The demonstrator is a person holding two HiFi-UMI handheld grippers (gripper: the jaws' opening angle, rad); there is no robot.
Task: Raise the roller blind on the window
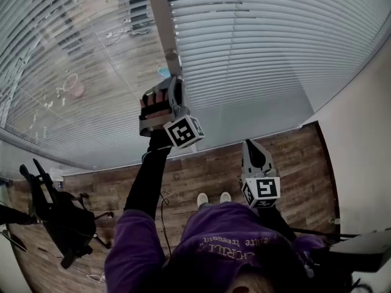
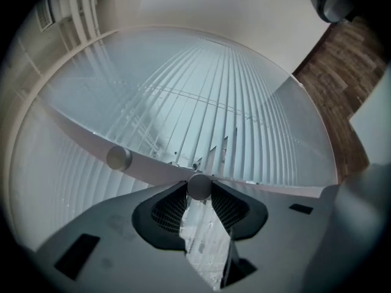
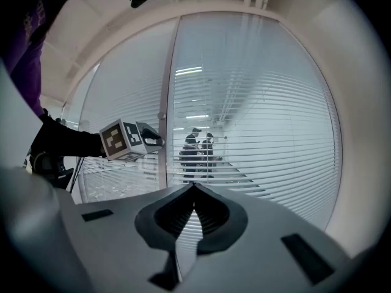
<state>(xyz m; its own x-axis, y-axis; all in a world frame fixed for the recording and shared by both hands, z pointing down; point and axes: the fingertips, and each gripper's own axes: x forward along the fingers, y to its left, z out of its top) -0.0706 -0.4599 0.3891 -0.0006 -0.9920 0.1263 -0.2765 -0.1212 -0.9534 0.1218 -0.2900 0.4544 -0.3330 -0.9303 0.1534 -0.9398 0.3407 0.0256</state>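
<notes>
Horizontal slat blinds [image 1: 256, 41] hang lowered over two glass panes, split by a grey upright post [image 1: 160, 17]. My left gripper [image 1: 173, 77] is raised against that post. In the left gripper view its jaws [image 2: 198, 191] close from both sides on a small round grey knob [image 2: 198, 186] on the post. The slats [image 2: 201, 102] fan out beyond it. My right gripper [image 1: 250, 144] hangs lower and to the right, away from the window. Its jaws [image 3: 194, 189] are shut with nothing between them. From the right gripper view I see the left gripper [image 3: 150, 140] at the post and the blind [image 3: 263, 133].
A second round knob [image 2: 118, 158] sits farther along the post. A black office chair [image 1: 55, 212] stands on the wooden floor at the left. A white wall [image 1: 360, 133] closes the right side, with a desk corner [image 1: 366, 249] below it. People [image 3: 195, 145] stand behind the glass.
</notes>
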